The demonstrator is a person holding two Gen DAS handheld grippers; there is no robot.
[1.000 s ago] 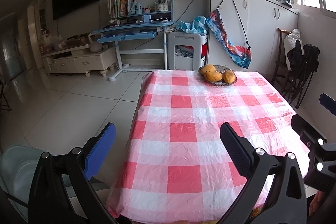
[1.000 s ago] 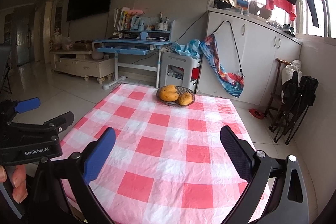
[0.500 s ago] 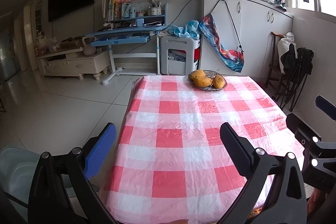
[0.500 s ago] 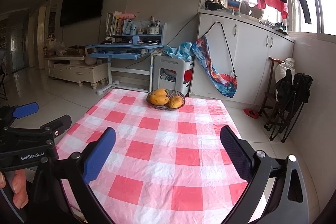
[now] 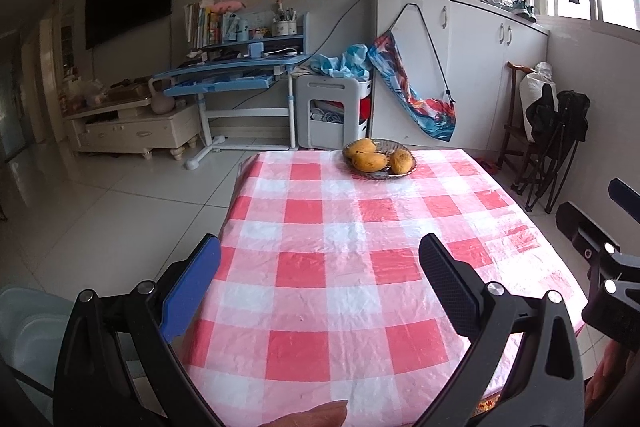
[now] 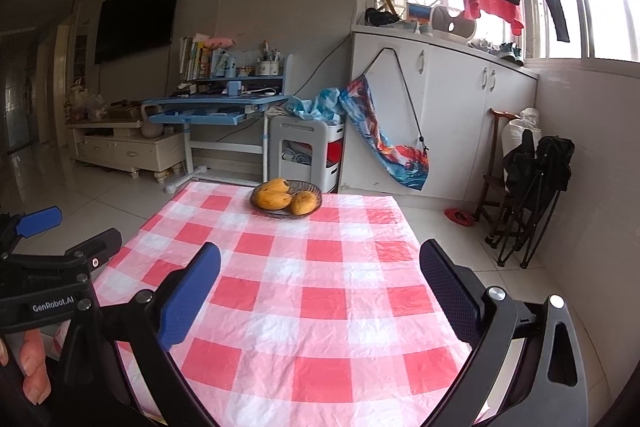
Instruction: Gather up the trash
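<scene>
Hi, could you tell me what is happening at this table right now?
A person holds a gripper in each hand above a table covered with a red and white checked cloth. The left gripper and the right gripper are both open and hold nothing. The only things on the cloth are mangoes in a dish at the far end. No trash shows on the table, so nothing has been picked up.

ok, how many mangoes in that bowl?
3 yellow-orange mangoes in the dark round bowl at the table's far end: one at the back, one front-left, one right. More could be hidden.
</scene>
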